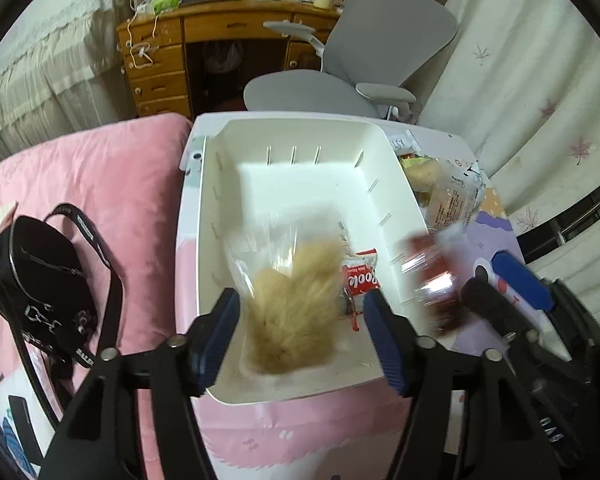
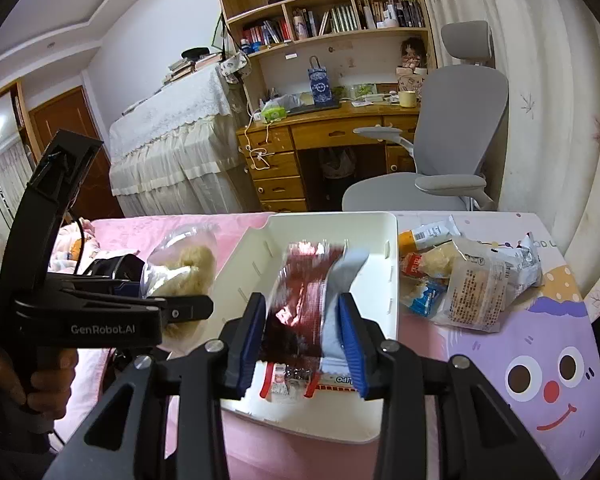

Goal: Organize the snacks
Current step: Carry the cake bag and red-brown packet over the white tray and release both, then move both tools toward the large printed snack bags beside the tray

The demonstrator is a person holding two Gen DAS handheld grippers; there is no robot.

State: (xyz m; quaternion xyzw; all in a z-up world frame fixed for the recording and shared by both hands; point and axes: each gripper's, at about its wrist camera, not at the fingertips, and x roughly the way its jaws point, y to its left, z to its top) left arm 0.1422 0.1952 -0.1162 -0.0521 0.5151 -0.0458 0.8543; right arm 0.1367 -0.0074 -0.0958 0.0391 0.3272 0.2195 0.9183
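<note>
A white plastic bin [image 1: 300, 136] stands on the low table; it also shows in the right wrist view [image 2: 392, 240]. My left gripper [image 1: 302, 328] is shut on a clear bag of pale fluffy snack [image 1: 296, 304], held over the bin's near end. The bag and left gripper [image 2: 172, 308] show left of the bin. A red-and-white cookie pack [image 1: 360, 276] lies in the bin. My right gripper [image 2: 302, 336] is shut on a dark red and silver packet [image 2: 304, 280] above the bin; that packet [image 1: 432, 276] is blurred.
Several loose snack packs [image 2: 472, 280] lie on the table right of the bin. A pink bed [image 1: 112, 176] with a black bag [image 1: 40, 280] is to the left. A grey office chair [image 2: 452, 152] and wooden desk [image 2: 324, 136] stand beyond.
</note>
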